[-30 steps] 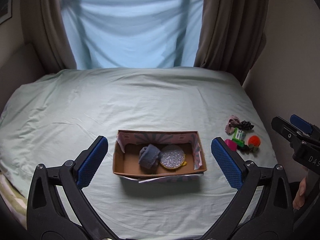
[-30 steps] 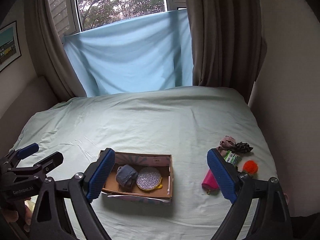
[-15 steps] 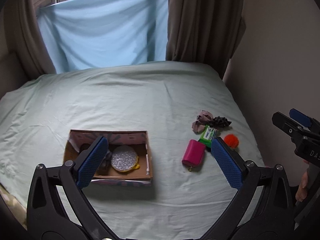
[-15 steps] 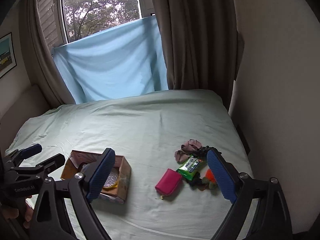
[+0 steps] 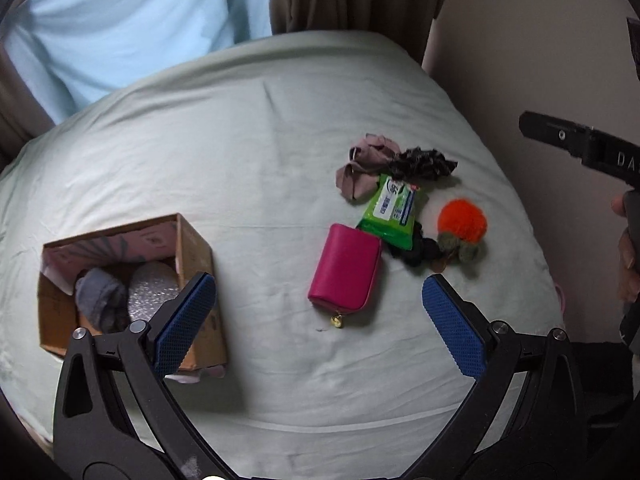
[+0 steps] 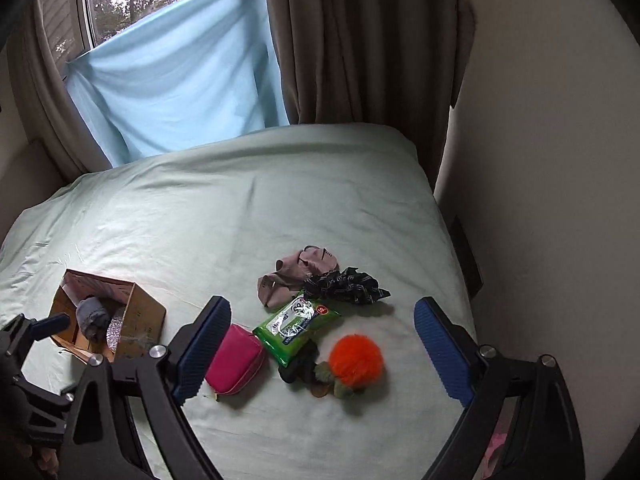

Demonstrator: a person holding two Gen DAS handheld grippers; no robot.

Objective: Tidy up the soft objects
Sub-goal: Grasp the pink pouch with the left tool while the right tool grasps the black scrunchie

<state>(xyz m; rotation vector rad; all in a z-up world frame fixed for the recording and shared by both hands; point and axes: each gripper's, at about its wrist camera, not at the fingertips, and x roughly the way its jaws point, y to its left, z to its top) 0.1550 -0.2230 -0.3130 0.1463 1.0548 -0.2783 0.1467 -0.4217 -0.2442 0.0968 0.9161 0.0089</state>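
Note:
A cardboard box [image 5: 196, 248] [image 6: 148, 312] sits on the bed at the left, holding a grey sock [image 5: 98, 298] [image 6: 92, 316] and a silver glitter disc [image 5: 152, 292]. To its right lies a cluster: a pink pouch [image 5: 346, 270] [image 6: 236, 356], a green wipes pack [image 5: 394, 210] [image 6: 298, 326], an orange pom-pom [image 5: 462, 220] [image 6: 356, 360], a mauve cloth [image 5: 362, 168] [image 6: 296, 274], a dark scrunchie [image 5: 422, 164] [image 6: 346, 286]. My left gripper [image 5: 320, 320] is open, above the bed near the pouch. My right gripper [image 6: 320, 350] is open, over the cluster.
The pale green bed [image 5: 240, 140] ends at a beige wall [image 5: 520, 60] on the right. Brown curtains [image 6: 360, 40] and a light blue sheet [image 6: 172, 80] hang at the far side. The right gripper's body [image 5: 580, 148] shows at the right edge of the left wrist view.
Both grippers swung right and moved closer to the bed. The box shifted to the left of both views and the cluster now sits between the fingers. Both stayed open.

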